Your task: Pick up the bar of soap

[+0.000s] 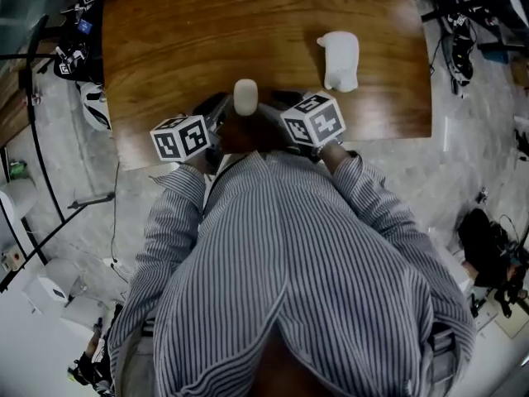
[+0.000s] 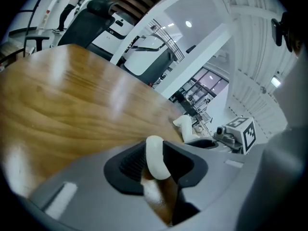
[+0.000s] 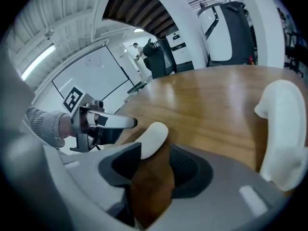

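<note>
While both hold nothing, the left hand-held gripper (image 2: pixel 158 150) has its jaws a little apart and the right hand-held gripper (image 3: pixel 156 153) wider; the white bar of soap (image 1: pixel 245 96) lies between their tips on the brown wooden surface (image 1: pixel 182 40), near a white figure (image 1: pixel 340 59).

The long-sleeved shirt (image 1: pixel 289 263) is grey-and-white striped. The left gripper (image 2: pixel 156 165) and right gripper (image 3: pixel 154 170) are grey, with dark jaws and black-and-white marker cubes (image 1: pixel 180 136).
</note>
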The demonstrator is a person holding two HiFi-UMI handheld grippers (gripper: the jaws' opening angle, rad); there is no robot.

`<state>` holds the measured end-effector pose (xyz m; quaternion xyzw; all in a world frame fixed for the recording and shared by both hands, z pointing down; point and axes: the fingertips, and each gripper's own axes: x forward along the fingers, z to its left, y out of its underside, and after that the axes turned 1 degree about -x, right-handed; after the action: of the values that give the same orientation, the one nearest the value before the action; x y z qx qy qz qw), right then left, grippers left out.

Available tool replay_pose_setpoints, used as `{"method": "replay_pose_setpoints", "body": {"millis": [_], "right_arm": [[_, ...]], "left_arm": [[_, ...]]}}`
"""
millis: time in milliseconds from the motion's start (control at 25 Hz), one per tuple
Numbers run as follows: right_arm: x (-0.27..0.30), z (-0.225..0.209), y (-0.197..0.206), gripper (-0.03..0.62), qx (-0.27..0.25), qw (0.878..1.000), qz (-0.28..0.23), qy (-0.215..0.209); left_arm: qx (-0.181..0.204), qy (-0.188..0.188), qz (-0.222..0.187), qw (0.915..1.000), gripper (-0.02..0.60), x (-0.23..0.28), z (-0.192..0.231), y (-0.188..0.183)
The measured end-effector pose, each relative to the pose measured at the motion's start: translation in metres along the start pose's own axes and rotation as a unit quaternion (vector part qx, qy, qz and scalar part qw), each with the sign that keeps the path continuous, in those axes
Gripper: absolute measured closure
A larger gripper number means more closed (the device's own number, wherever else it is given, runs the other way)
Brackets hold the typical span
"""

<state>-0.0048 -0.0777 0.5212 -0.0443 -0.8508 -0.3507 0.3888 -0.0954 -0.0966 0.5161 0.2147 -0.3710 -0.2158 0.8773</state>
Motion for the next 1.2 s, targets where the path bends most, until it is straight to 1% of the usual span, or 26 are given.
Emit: {"method": "replay_pose_setpoints", "body": {"millis": [40, 120, 200, 280, 320, 400, 480, 600, 640, 680, 760, 880, 920, 960, 1040, 1120, 1200], "right_arm": [[0.009, 0.003, 0.002, 0.403, 0.000, 1.000, 0.013, -0.004], [0.020, 0.008, 0.003, 0.384, 0.014, 0.999, 0.026, -0.016], [0.025, 0.008, 0.004, 0.384, 0.035, 0.999, 0.030, -0.021], [0.027, 0.003, 0.006, 0.384, 0.046, 0.998, 0.036, -0.017], [0.029, 0.001, 0.006, 0.384, 0.051, 0.998, 0.039, -0.016], [0.031, -0.003, 0.008, 0.384, 0.068, 0.997, 0.044, -0.019], [0.031, -0.005, 0.008, 0.384, 0.087, 0.994, 0.049, -0.031], [0.030, -0.006, 0.005, 0.384, 0.117, 0.989, 0.056, -0.066], [0.029, -0.009, 0.004, 0.384, 0.129, 0.987, 0.054, -0.074], [0.027, -0.011, 0.002, 0.384, 0.144, 0.985, 0.052, -0.079], [0.027, -0.012, 0.000, 0.384, 0.162, 0.982, 0.055, -0.085], [0.032, -0.005, 0.003, 0.382, 0.142, 0.983, 0.083, -0.078], [0.033, -0.004, 0.004, 0.381, 0.134, 0.984, 0.089, -0.071], [0.032, -0.005, 0.005, 0.372, 0.129, 0.985, 0.093, -0.065], [0.027, -0.008, 0.006, 0.347, 0.118, 0.986, 0.101, -0.054], [0.021, -0.014, 0.009, 0.338, 0.090, 0.988, 0.117, -0.036], [0.018, -0.017, 0.016, 0.319, 0.044, 0.989, 0.141, -0.018]], "left_arm": [[0.001, 0.001, 0.012, 0.9999, 0.443, 0.001, 0.001, 0.006], [0.009, 0.009, 0.038, 0.9992, 0.378, 0.005, 0.001, 0.019], [0.018, 0.024, 0.058, 0.9978, 0.348, 0.008, -0.003, 0.029], [0.032, 0.038, 0.078, 0.9957, 0.318, 0.012, -0.009, 0.037], [0.042, 0.042, 0.086, 0.9945, 0.308, 0.015, -0.011, 0.038], [0.058, 0.043, 0.097, 0.9926, 0.314, 0.019, -0.013, 0.038], [0.068, 0.049, 0.101, 0.9913, 0.316, 0.022, -0.014, 0.035], [0.074, 0.083, 0.112, 0.9875, 0.314, 0.023, -0.019, 0.033], [0.076, 0.098, 0.119, 0.9851, 0.293, 0.024, -0.023, 0.034], [0.081, 0.110, 0.128, 0.9823, 0.257, 0.024, -0.027, 0.036], [0.098, 0.122, 0.143, 0.9773, 0.246, 0.026, -0.033, 0.041], [0.122, 0.125, 0.152, 0.9727, 0.225, 0.032, -0.043, 0.048], [0.129, 0.126, 0.156, 0.9712, 0.199, 0.033, -0.047, 0.052], [0.135, 0.129, 0.159, 0.9695, 0.195, 0.035, -0.051, 0.055], [0.135, 0.149, 0.169, 0.9651, 0.186, 0.037, -0.063, 0.063], [0.127, 0.175, 0.180, 0.9596, 0.186, 0.040, -0.077, 0.072], [0.131, 0.185, 0.193, 0.9547, 0.185, 0.044, -0.087, 0.080]]}}
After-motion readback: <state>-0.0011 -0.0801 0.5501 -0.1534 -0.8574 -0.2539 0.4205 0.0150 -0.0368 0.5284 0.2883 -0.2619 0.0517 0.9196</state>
